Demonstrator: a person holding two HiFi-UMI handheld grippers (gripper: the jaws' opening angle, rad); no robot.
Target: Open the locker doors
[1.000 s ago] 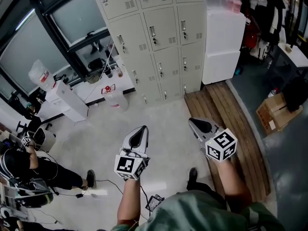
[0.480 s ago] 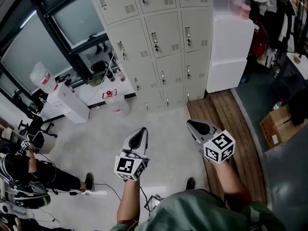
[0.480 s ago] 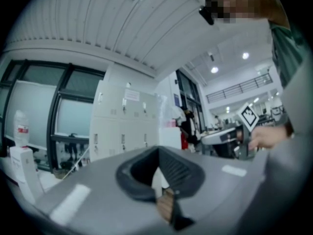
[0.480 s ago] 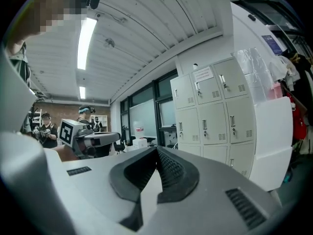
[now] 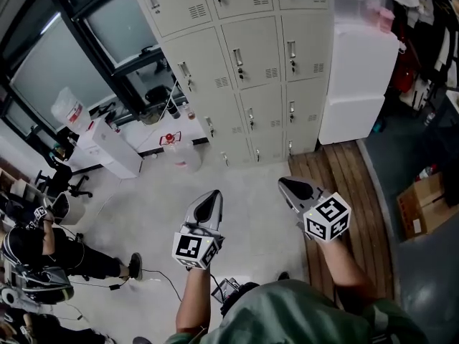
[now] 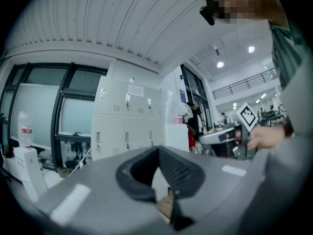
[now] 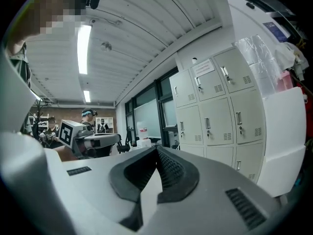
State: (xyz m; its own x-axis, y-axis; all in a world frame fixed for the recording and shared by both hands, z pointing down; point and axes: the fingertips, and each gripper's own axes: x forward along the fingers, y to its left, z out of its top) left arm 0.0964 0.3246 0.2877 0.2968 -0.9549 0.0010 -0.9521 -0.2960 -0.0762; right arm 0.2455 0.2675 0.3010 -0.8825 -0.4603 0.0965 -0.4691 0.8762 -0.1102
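A bank of beige lockers [image 5: 244, 56] stands ahead of me across the pale floor, every door shut, each with a small handle and vent slots. The lockers also show in the left gripper view [image 6: 127, 126] and the right gripper view [image 7: 215, 106]. My left gripper [image 5: 210, 201] and right gripper [image 5: 287, 186] are held side by side over the floor, pointing level at the lockers and well short of them. Each one's jaws meet at the tips, left gripper [image 6: 158, 150] and right gripper [image 7: 157, 148], with nothing between them.
A tall white cabinet [image 5: 358, 77] adjoins the lockers on the right, above a strip of wooden planks [image 5: 344, 185]. A water jug [image 5: 183, 155] and a white unit [image 5: 107, 149] stand to the left by the window. A person [image 5: 43, 256] sits at far left; a cardboard box [image 5: 423, 206] lies at the right.
The lockers have slid lower and slightly right in the head view as I and both grippers move toward them. Both grippers keep their places side by side and stay shut.
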